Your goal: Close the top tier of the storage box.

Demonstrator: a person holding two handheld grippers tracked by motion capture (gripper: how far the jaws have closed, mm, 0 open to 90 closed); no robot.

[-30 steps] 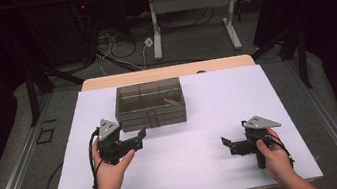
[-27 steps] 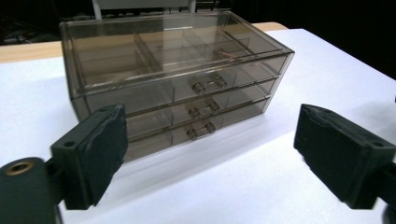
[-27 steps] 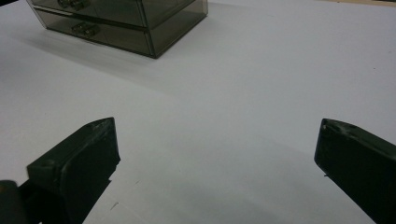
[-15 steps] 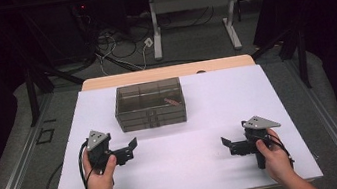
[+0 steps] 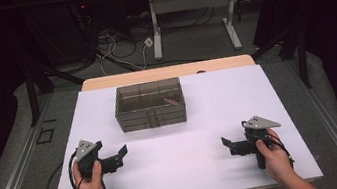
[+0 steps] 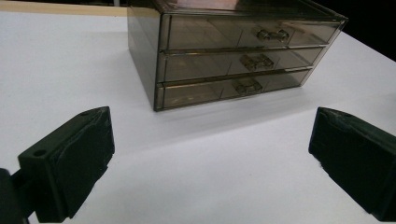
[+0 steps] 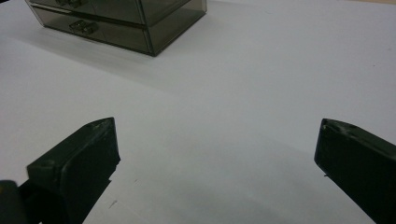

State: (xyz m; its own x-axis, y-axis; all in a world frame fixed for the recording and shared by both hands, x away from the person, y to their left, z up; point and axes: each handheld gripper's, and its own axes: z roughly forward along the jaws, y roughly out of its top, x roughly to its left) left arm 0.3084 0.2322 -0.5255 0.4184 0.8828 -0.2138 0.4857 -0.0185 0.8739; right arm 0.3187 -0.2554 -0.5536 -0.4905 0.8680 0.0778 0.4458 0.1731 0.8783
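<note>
Judging progress: the work looks either finished or not begun; nothing in hand says which.
Drawer box: the smoky clear drawer box [image 5: 150, 104] stands toward the far edge of the table [image 5: 267, 95], left of the middle, upright and square to that edge.
Drawers: all three fronts sit flush in the left claw view, handles [image 6: 248, 87] untouched, so none is pulled out.
Contents: a small reddish thing [image 5: 171, 101] lies at the top of the box, right half; what it is cannot be told.
Left claw: left claw [image 5: 118, 158] near the near-left corner, jaws wide, having just been opening, nothing between them, well apart from the box.
Right claw: right claw [image 5: 230, 146] near the near-right corner, jaws wide and bare, also well apart.
Left to do: if a drawer is to be worked, a reach to a handle comes first.
</note>
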